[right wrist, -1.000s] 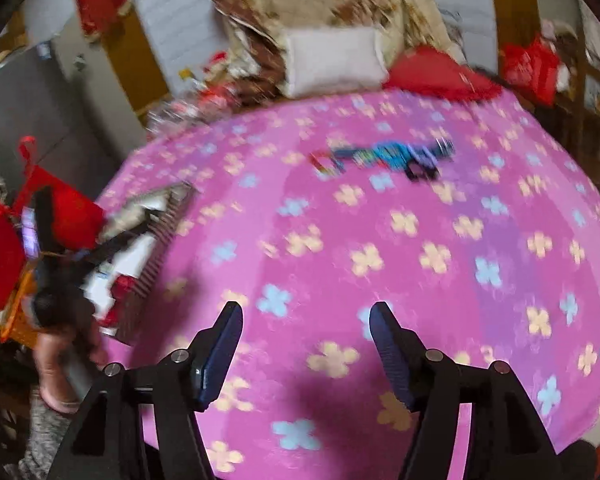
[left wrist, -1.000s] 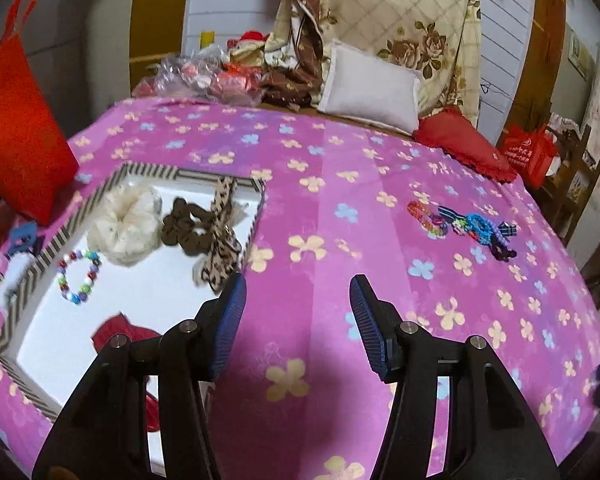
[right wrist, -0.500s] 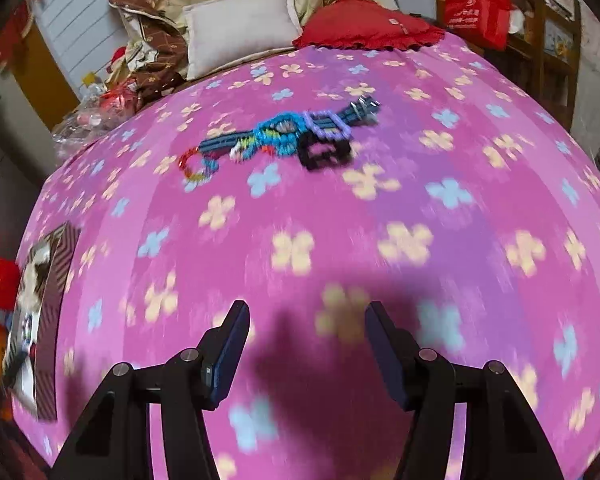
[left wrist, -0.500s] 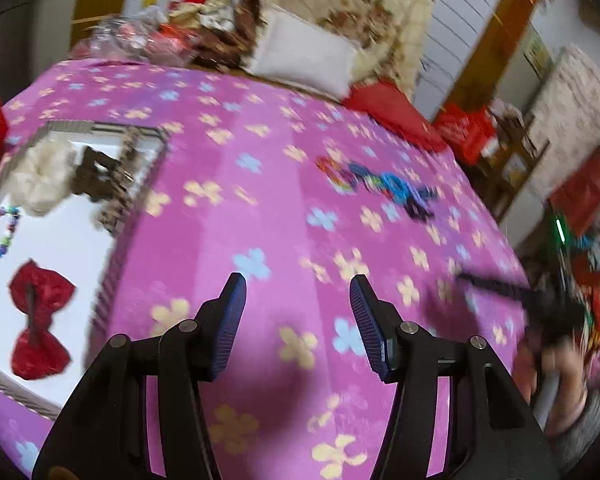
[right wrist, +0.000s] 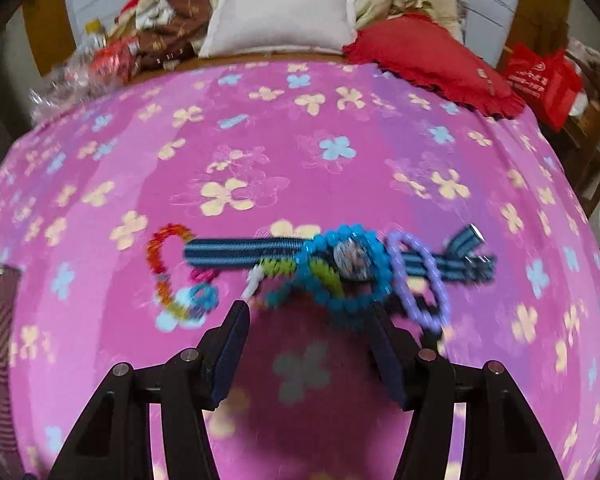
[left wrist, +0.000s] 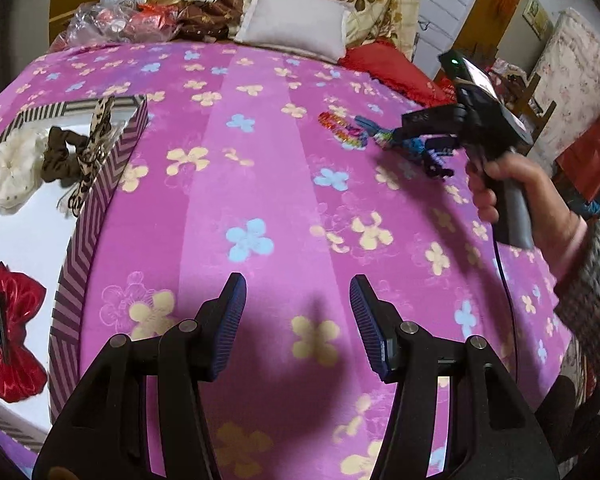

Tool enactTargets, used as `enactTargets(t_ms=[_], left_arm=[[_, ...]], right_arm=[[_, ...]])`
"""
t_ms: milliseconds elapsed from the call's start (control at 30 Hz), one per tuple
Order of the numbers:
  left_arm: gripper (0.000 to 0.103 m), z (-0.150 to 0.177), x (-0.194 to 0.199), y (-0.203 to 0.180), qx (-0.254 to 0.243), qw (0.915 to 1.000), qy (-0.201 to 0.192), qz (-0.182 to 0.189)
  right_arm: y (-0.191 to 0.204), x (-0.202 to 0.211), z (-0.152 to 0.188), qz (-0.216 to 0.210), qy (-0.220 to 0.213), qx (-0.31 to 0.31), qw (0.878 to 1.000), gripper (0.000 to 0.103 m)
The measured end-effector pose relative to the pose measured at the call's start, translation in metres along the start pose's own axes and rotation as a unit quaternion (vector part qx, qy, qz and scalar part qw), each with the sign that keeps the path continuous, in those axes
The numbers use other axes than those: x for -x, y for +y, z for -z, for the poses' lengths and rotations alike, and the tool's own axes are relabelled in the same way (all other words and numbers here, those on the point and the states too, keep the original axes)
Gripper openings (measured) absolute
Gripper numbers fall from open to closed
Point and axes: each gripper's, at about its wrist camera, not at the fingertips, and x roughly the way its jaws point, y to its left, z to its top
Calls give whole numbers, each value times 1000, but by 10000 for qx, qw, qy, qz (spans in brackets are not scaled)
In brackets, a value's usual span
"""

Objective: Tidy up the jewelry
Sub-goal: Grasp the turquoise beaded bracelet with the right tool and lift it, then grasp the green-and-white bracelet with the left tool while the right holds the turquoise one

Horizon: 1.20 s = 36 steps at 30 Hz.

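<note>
A pile of bracelets and bands lies on the pink flowered cloth: a blue striped band (right wrist: pixel 244 251), a blue bead bracelet (right wrist: pixel 352 280), a purple ring (right wrist: pixel 420 280) and a rainbow bead bracelet (right wrist: pixel 168 272). My right gripper (right wrist: pixel 308 312) is open, its tips right at the pile's near edge. In the left wrist view the pile (left wrist: pixel 352 132) lies far right, with the right gripper (left wrist: pixel 432 128) over it. My left gripper (left wrist: pixel 298 296) is open and empty over the cloth. The striped tray (left wrist: pixel 100 184) at left holds a red bow (left wrist: pixel 14 320), scrunchies (left wrist: pixel 8 172) and a leopard band (left wrist: pixel 94 140).
A white pillow (right wrist: pixel 280 8), a red cushion (right wrist: pixel 428 52) and plastic bags (left wrist: pixel 112 24) line the far edge of the bed. A red bag (right wrist: pixel 540 80) and wooden furniture stand at the far right.
My right gripper has moved forward to the bracelet pile, which now sits just at its tips. My left gripper has swung right, away from the tray, and stays open.
</note>
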Motion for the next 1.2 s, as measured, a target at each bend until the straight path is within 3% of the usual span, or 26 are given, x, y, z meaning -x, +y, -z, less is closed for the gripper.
enactTargets(t_ms=[100, 167, 333, 400, 467, 600, 667, 700, 767, 900, 1200], left_arm=[[54, -1, -7, 7, 129, 9998, 149, 80], [54, -2, -10, 11, 196, 9996, 202, 93], [54, -4, -8, 17, 308, 9993, 189, 49], [54, -6, -4, 18, 321, 9994, 122, 10], [54, -7, -1, 19, 310, 9995, 66, -22], [54, -7, 2, 19, 310, 9995, 15, -62], [54, -6, 4, 18, 271, 9995, -44, -128], [54, -6, 4, 17, 238, 9995, -79, -183], [54, -6, 5, 15, 182, 9994, -124, -273], [54, -7, 3, 16, 176, 9992, -153, -333], [54, -6, -13, 27, 385, 9987, 91, -322]], right_arm=[[-4, -11, -7, -137, 55, -141, 9998, 43], [-5, -10, -8, -568, 206, -303, 9977, 27], [15, 7, 32, -1851, 724, -159, 9799, 26], [27, 21, 66, -2501, 1075, -92, 9622, 26], [37, 35, 97, -2786, 1223, 36, 9526, 26], [41, 77, 138, -2649, 925, 347, 9592, 27], [30, 96, 148, -2363, 603, 358, 9691, 48], [21, 103, 151, -2211, 429, 294, 9739, 50], [6, 111, 155, -1870, 265, 202, 9818, 50], [-7, 107, 160, -1663, 199, 153, 9858, 46], [35, 71, 131, -1625, 137, 206, 9864, 41]])
